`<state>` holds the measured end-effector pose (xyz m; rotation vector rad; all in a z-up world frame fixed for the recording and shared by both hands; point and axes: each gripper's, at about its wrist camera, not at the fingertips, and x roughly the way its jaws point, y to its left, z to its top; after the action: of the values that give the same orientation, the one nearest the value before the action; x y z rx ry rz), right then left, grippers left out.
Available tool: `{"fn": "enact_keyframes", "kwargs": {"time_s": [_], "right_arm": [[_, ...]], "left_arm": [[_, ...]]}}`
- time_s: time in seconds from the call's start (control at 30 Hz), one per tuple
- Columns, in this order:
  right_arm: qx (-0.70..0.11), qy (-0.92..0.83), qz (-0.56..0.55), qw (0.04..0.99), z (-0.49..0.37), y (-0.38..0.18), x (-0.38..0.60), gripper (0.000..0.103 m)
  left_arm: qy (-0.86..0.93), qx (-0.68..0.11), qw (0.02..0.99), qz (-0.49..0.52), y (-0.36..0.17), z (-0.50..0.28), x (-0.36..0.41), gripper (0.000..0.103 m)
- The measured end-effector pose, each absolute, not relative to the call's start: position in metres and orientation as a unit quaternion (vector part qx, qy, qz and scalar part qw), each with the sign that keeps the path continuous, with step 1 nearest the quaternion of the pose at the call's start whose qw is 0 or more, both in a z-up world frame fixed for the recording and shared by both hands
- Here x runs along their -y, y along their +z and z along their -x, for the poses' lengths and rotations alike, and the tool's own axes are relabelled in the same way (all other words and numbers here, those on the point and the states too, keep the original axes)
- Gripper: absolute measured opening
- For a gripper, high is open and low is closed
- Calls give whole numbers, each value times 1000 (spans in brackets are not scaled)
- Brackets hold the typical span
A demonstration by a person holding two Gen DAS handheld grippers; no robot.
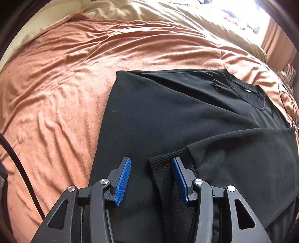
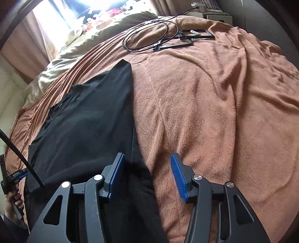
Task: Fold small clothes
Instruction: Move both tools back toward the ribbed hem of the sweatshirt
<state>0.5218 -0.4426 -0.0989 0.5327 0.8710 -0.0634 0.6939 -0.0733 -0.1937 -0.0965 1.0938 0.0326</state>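
Cut off by the left wrist view's lower edge: the black sweatshirt [image 1: 168, 115] hem and the ribbed cuff [image 1: 164, 168] (partly behind the fingers); washed out by glare: the windowsill clutter [image 2: 104, 15], unidentifiable.

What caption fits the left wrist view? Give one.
Open left gripper above ribbed cuff of black sweatshirt on orange blanket.
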Motion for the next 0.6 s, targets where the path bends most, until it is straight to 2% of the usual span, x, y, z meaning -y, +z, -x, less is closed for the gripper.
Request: {"fn": "enact_keyframes", "kwargs": {"time_s": [0.13,0.2,0.3,0.37,0.43,0.5,0.6], "right_arm": [[-420,-22,-263,868,-498,-90,441,50],[-421,-11,-253,871,-486,-77,438,50],[-398,-6,-224,890,-456,-45,434,64],[-372,0,-219,902,-425,-20,431,78],[-367,2,-231,901,-396,-6,430,82],[-377,15,-229,897,-368,5,428,84],[-379,2,-202,903,-329,21,429,96]], "left_arm": [[9,-501,864,50,-177,-675,72,49],[0,-498,866,57,-169,-663,69,54],[-13,-478,875,77,-150,-632,60,55],[-17,-472,878,83,-136,-609,57,56],[-33,-469,877,98,-116,-576,51,58],[-35,-468,877,102,-99,-548,46,66],[-46,-464,882,65,-68,-509,46,68]]}}
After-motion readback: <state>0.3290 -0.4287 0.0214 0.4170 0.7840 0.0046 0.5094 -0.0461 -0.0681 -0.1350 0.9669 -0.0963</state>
